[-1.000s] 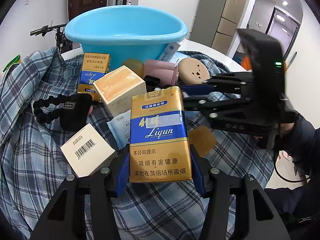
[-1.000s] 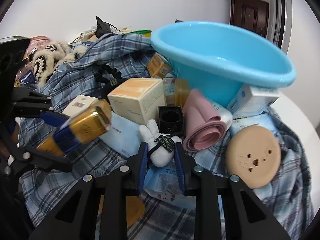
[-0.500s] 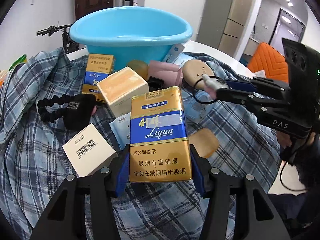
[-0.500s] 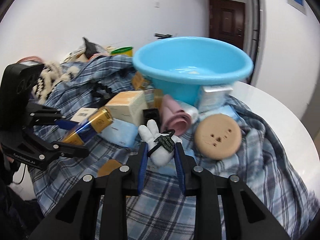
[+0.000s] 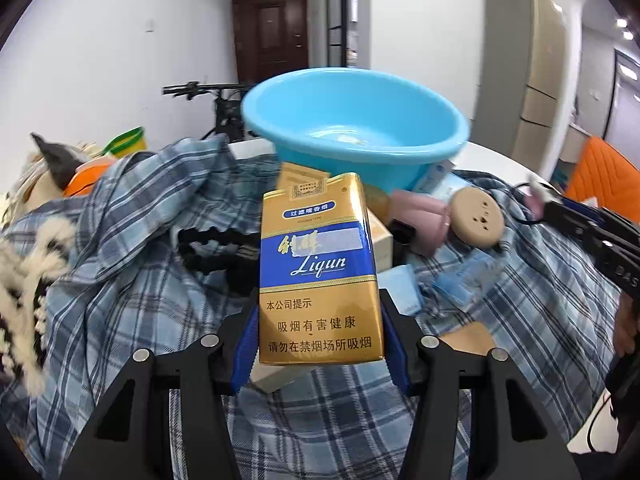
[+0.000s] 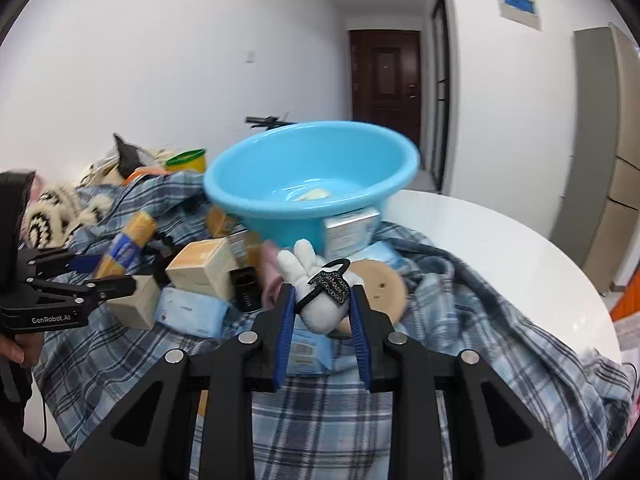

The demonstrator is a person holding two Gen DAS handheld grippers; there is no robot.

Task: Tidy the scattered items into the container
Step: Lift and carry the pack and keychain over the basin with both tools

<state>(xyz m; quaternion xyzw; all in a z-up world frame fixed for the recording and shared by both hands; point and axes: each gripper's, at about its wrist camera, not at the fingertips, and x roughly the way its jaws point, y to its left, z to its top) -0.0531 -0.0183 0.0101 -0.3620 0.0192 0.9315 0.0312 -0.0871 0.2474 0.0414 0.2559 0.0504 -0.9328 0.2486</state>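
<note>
Landmark: I take the round light-blue plastic basin [image 5: 356,120] as my reference; it sits on the plaid cloth at the far side of the pile, mouth up, something pale lying in its bottom.
Left gripper [image 5: 320,344]: I have it pinching the gold-and-blue cardboard cigarette pack [image 5: 318,268] by its lower sides, upright and lifted clear of the clutter on the near side of the basin.
Right gripper [image 6: 322,320]: it is pinching a small white plush rabbit [image 6: 316,288] with a black tag, also raised, on the near side of the basin.
Why held so: both things are up off the pile, I judge, so they can pass over the basin's rim and drop in.
Task's things left: a cream-and-orange box [image 6: 204,264], a blue tissue packet [image 6: 192,312], a pink roll [image 5: 420,220] and a tan round disc [image 5: 476,216] lie between me and the basin.
In the way: the basin's near wall stands high, so I reckon each load must rise above the rim; a white carton [image 6: 350,228] leans against that wall.
Bench [image 6: 500,256]: white and round, to the right of the basin.
</note>
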